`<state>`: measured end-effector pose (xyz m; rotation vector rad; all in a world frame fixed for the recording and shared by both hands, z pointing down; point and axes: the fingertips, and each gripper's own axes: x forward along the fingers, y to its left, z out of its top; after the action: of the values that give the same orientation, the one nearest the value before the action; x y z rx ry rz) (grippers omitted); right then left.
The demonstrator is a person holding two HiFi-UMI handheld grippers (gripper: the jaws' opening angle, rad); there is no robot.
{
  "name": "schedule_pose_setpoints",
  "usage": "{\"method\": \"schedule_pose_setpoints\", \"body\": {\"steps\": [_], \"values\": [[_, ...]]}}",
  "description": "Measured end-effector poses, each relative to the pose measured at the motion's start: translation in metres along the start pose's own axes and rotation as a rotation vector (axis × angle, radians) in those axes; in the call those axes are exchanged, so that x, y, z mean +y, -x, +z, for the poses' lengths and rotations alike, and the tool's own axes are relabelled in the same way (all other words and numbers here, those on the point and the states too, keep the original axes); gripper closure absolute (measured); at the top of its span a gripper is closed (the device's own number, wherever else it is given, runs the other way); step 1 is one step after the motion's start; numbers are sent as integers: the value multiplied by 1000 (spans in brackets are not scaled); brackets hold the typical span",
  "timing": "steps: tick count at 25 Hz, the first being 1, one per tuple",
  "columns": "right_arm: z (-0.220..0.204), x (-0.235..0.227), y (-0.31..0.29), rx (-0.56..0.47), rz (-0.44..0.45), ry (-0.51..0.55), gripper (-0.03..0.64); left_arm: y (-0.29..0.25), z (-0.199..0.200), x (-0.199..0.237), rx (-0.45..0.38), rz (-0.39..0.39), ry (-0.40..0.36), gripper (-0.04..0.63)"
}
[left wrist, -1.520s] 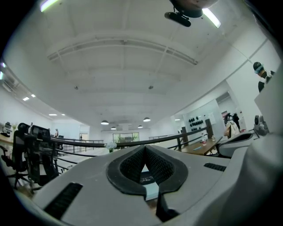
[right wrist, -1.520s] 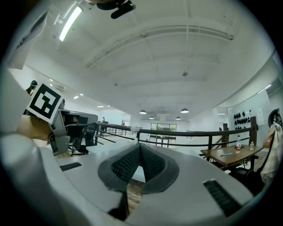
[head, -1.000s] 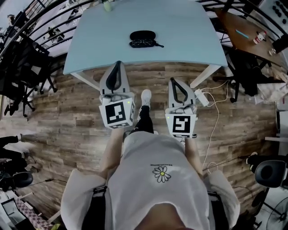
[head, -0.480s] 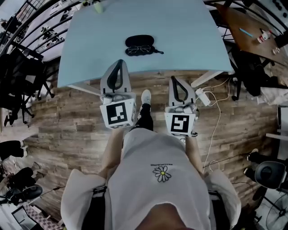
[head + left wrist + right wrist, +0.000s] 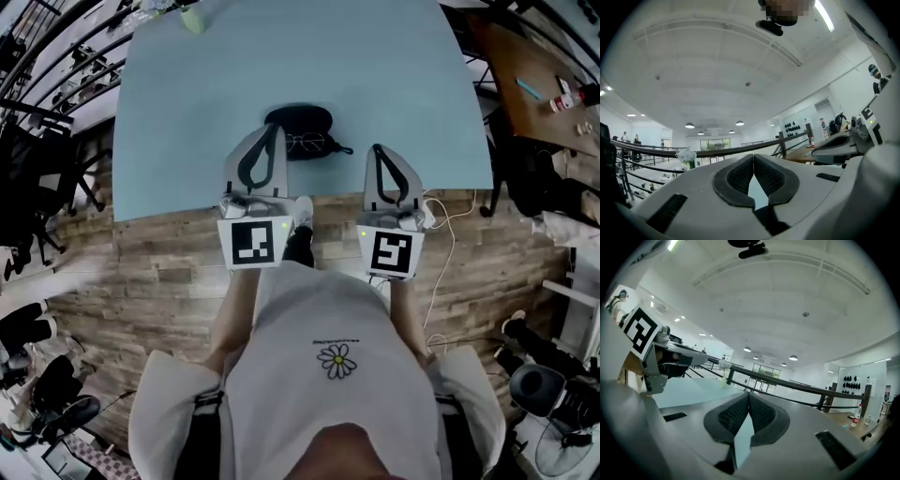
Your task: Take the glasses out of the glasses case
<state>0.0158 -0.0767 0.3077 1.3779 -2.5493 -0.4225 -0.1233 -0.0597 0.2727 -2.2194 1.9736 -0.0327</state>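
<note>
An open black glasses case (image 5: 300, 118) lies on the light blue table (image 5: 187, 112) near its front edge. The glasses (image 5: 309, 142) rest in the case's near half. My left gripper (image 5: 274, 128) reaches over the table edge, its tip just left of the case, overlapping its left end in the head view. In the left gripper view its jaws (image 5: 753, 155) meet with nothing between them. My right gripper (image 5: 377, 148) hangs to the right of the case, apart from it. Its jaws (image 5: 748, 393) are also shut and empty. Neither gripper view shows the case.
A green cup (image 5: 192, 19) stands at the table's far left corner. A brown table (image 5: 534, 75) with small items is at the right, dark chairs (image 5: 37, 178) at the left. Cables (image 5: 450, 234) trail on the wood floor. A railing (image 5: 797, 390) runs beyond the table.
Both grippers have moved forward from over the floor to over the table's front edge. The case now lies between their tips. Both stay shut.
</note>
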Motion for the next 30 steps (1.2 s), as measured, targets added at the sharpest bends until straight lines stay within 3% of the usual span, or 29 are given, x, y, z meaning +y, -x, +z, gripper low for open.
{"method": "schedule_pose_setpoints", "body": {"steps": [7,10,16,25,30], "values": [[-1,-17,-79,27,-57,-75,607,-70,-25,42,39,-30,2,578],[-4,-20,-97,41,-71,-96,607,-89,-33,61,43,1,18,578],[-24,-21,-116,103,-6,-120,607,-103,-56,61,98,-11,7,578],[-25,-29,-135,84,44,-164,607,-107,-62,65,109,66,-25,577],[-28,-29,-136,87,79,-153,607,-108,-57,71,107,86,10,577]]}}
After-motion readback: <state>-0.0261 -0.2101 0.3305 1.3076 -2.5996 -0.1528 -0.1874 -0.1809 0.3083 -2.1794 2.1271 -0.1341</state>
